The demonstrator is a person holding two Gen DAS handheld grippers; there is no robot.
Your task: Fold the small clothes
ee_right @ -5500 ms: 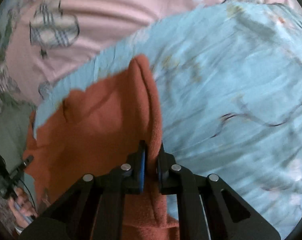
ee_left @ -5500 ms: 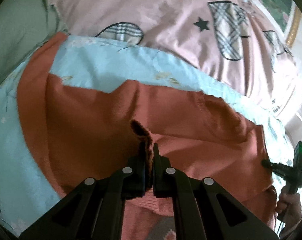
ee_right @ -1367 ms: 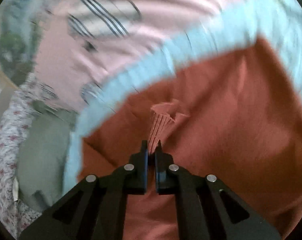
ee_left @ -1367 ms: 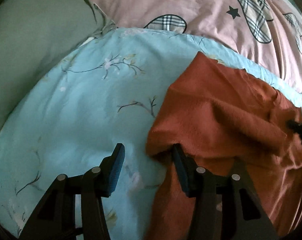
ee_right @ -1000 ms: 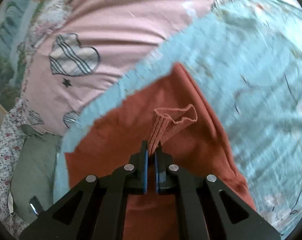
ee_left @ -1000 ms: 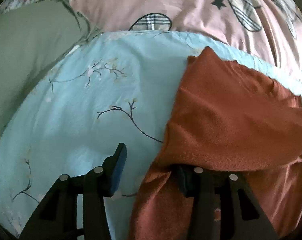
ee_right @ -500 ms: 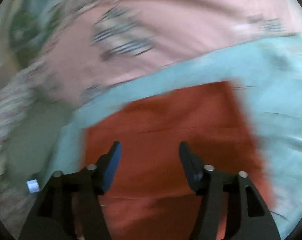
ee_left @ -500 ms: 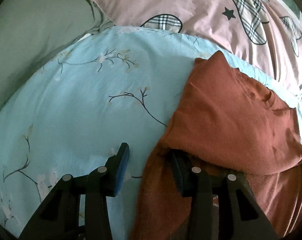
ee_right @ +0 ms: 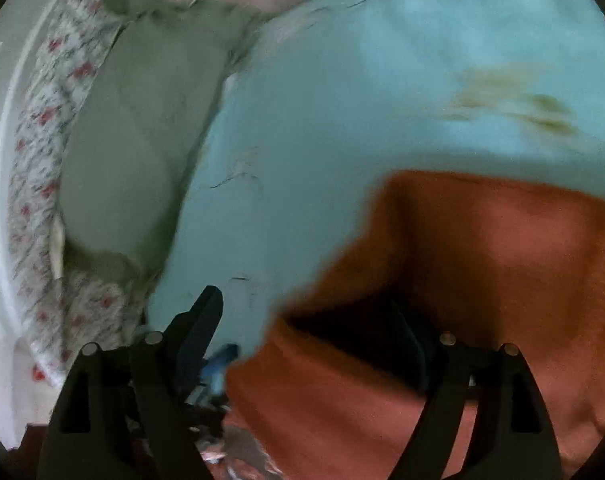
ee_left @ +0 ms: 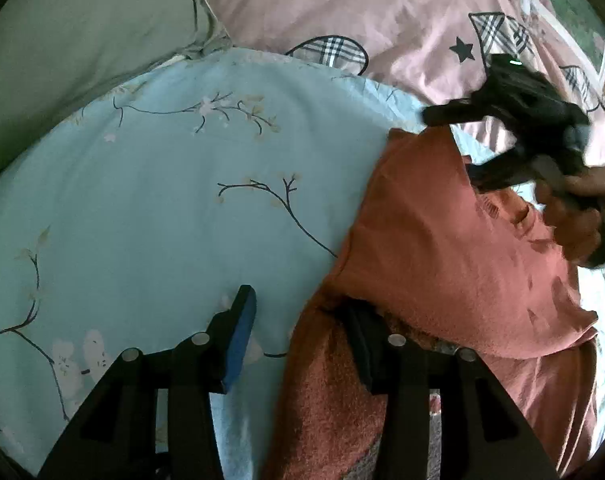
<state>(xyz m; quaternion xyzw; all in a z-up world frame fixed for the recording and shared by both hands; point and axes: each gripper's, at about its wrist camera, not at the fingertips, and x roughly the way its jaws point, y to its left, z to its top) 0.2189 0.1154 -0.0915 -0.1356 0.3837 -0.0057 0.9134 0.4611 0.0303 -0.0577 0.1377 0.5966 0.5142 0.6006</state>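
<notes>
Orange knit garment (ee_left: 442, 248) lying on the light-blue floral sheet (ee_left: 162, 200), one layer already doubled over another — a fold is in place, though the edges look uneven. Left gripper (ee_left: 298, 332): jaws wide, one finger on the bare sheet, the other tucked under the folded edge, gripping nothing. Right gripper (ee_right: 314, 328): jaws likewise wide, straddling the garment's edge; view blurred. Judged partway done — further folds and squaring remain. Pink pillow (ee_left: 362, 8) lies beyond.
</notes>
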